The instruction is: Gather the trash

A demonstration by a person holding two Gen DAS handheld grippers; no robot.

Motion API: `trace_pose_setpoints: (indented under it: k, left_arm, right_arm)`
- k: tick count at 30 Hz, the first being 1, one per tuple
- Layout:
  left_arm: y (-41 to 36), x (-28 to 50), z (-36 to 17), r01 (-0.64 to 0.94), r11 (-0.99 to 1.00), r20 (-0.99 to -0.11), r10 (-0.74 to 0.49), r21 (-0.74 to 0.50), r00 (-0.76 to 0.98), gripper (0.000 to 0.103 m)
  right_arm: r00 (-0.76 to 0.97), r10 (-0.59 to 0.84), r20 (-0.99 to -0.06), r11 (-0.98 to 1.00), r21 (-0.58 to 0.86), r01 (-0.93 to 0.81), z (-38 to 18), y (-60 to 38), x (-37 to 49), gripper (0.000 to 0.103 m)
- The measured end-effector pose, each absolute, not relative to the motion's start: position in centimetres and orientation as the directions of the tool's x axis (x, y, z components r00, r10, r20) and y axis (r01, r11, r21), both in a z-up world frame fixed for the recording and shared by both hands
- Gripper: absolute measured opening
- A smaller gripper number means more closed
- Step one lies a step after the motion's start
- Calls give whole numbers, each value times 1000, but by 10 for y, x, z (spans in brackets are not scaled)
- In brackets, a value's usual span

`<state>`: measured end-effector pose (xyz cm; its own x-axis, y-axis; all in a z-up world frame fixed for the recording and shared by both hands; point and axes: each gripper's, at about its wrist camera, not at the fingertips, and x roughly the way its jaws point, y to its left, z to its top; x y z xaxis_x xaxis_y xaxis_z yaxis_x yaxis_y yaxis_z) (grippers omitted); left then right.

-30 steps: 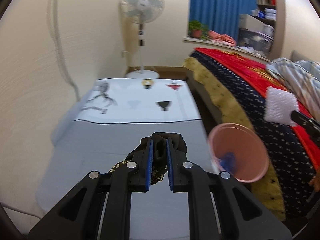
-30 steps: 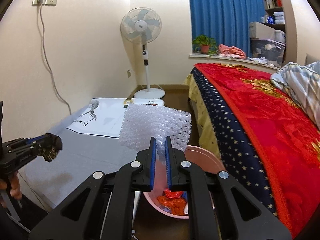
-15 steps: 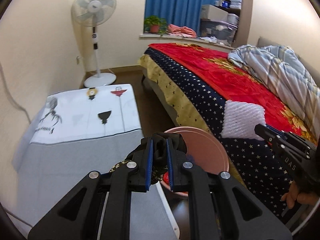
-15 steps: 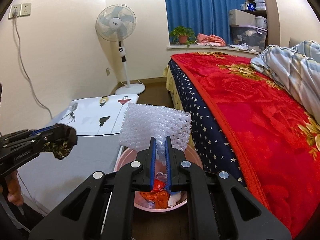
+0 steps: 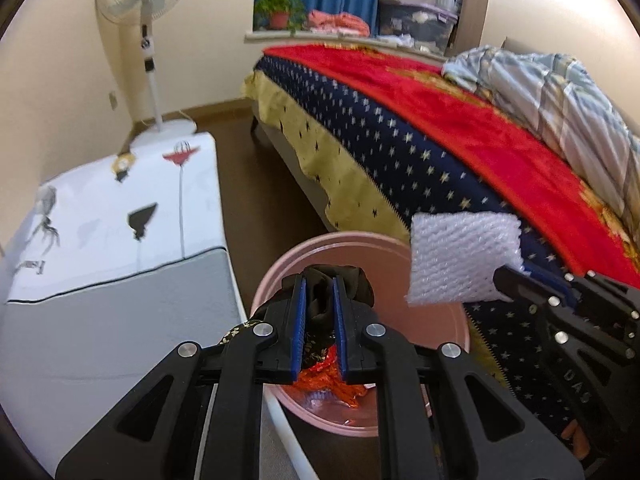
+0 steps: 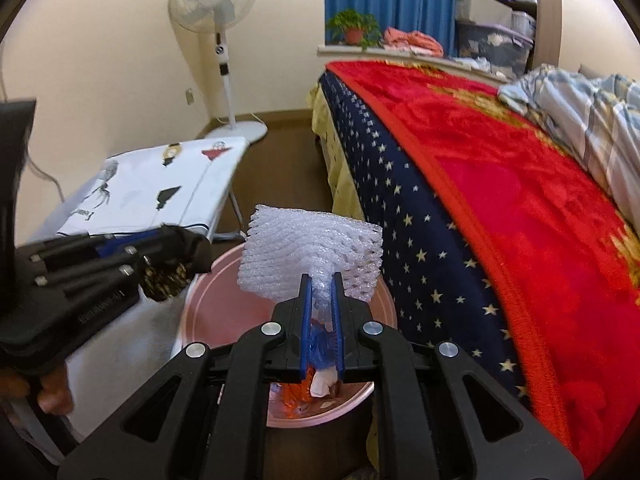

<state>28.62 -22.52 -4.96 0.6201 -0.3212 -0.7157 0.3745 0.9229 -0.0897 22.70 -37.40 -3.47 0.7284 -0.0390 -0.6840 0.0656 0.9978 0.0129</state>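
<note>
A pink bin (image 5: 360, 245) stands on the floor between the table and the bed, with orange-red wrappers (image 5: 326, 378) lying inside. My left gripper (image 5: 320, 280) hangs over the bin's left part, shut on a crumpled dark wrapper (image 5: 360, 285) with gold specks. In the right wrist view that wrapper (image 6: 164, 280) pokes out of the left gripper (image 6: 192, 248) at the bin's (image 6: 208, 292) left rim. My right gripper (image 6: 321, 285) holds a white foam net (image 6: 312, 248) above the bin; its jaws are opening, the net still between the pads. The left wrist view shows the net (image 5: 460, 256) to the right.
A grey table with a white printed cloth (image 5: 120, 208) stands left of the bin. The bed with its red and starred blanket (image 5: 460, 128) runs along the right. A standing fan (image 5: 144, 0) is at the back wall. Brown floor (image 5: 240, 168) lies between.
My left gripper swung right from over the table to above the pink bin, keeping the dark wrapper. My right gripper sank closer to the bin with the foam net.
</note>
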Motion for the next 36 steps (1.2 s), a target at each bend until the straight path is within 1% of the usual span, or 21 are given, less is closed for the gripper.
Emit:
trace_pose_setpoints:
  k: [1, 2, 3, 4, 5, 6, 7, 8, 9, 10, 14, 17, 20, 22, 24, 26, 28, 31, 33, 35, 36]
  left_arm:
    - [-228, 290, -55, 373, 924, -721, -315, -85, 617, 13]
    - [-228, 294, -57, 373, 924, -725, -314, -84, 614, 17]
    - [-230, 298, -60, 365, 927, -728, -309, -87, 612, 26]
    - [-230, 302, -61, 355, 930, -725, -309, -95, 615, 32]
    - [-229, 304, -61, 347, 931, -717, -318, -113, 620, 53]
    - [-228, 306, -60, 335, 934, -702, -321, -125, 635, 69]
    - [-228, 305, -59, 325, 938, -689, -316, -122, 653, 73]
    - [-228, 305, -58, 316, 942, -679, -305, -112, 668, 83]
    - [-229, 306, -58, 307, 946, -679, -293, -104, 673, 93]
    - [-228, 307, -58, 298, 949, -682, -283, -99, 675, 95]
    - [-223, 308, -59, 271, 956, -689, -270, -110, 673, 95]
    - [-212, 301, -50, 242, 967, -684, -231, -81, 692, 95]
    - [-189, 275, -24, 226, 974, -641, -172, 3, 748, 95]
    - [-171, 253, -4, 211, 977, -607, -147, 34, 781, 95]
    - [-153, 228, 14, 206, 978, -582, -143, 44, 801, 95]
    - [-136, 198, 30, 199, 978, -565, -130, 63, 815, 95]
    - [-115, 156, 41, 166, 981, -549, -86, 98, 831, 95]
    - [-87, 102, 42, 119, 989, -559, -50, 89, 827, 95]
    - [-74, 74, 38, 119, 989, -574, -50, 82, 817, 95]
    - [-64, 51, 32, 117, 988, -588, -35, 102, 808, 95]
    - [-58, 39, 30, 107, 988, -591, -22, 109, 806, 95]
  right_arm:
    - [720, -48, -692, 997, 11, 77, -38, -375, 232, 12]
    - [714, -55, -698, 996, 7, 83, -40, -376, 235, 13]
    - [701, -66, -710, 996, 0, 93, -43, -376, 241, 20]
    - [693, -73, -717, 995, -5, 99, -45, -377, 243, 33]
    - [685, -82, -723, 994, -9, 110, -47, -378, 246, 43]
    - [680, -99, -726, 992, -15, 128, -49, -379, 248, 55]
    - [680, -116, -724, 989, -23, 144, -50, -380, 249, 61]
    - [678, -125, -725, 988, -29, 150, -51, -382, 250, 64]
    - [672, -134, -728, 987, -36, 157, -52, -383, 251, 72]
    - [669, -141, -730, 985, -38, 166, -54, -384, 251, 79]
    - [667, -154, -729, 983, -48, 175, -52, -386, 252, 84]
    - [688, -151, -710, 985, -52, 163, -42, -381, 249, 90]
    - [717, -137, -684, 989, -58, 133, -26, -369, 239, 93]
    - [745, -126, -655, 991, -56, 119, -9, -358, 220, 96]
    - [790, -101, -605, 994, -30, 104, 13, -346, 193, 98]
    - [848, -77, -525, 996, 6, 94, 39, -328, 154, 98]
    - [873, -61, -484, 996, 31, 87, 52, -314, 124, 98]
    - [886, -57, -459, 995, 46, 87, 60, -288, 71, 98]
    - [893, -63, -446, 997, 18, 80, 61, -270, 44, 98]
    - [887, -60, -459, 998, -10, 62, 57, -254, 24, 98]
    - [874, -56, -483, 998, -23, 51, 53, -246, 16, 98]
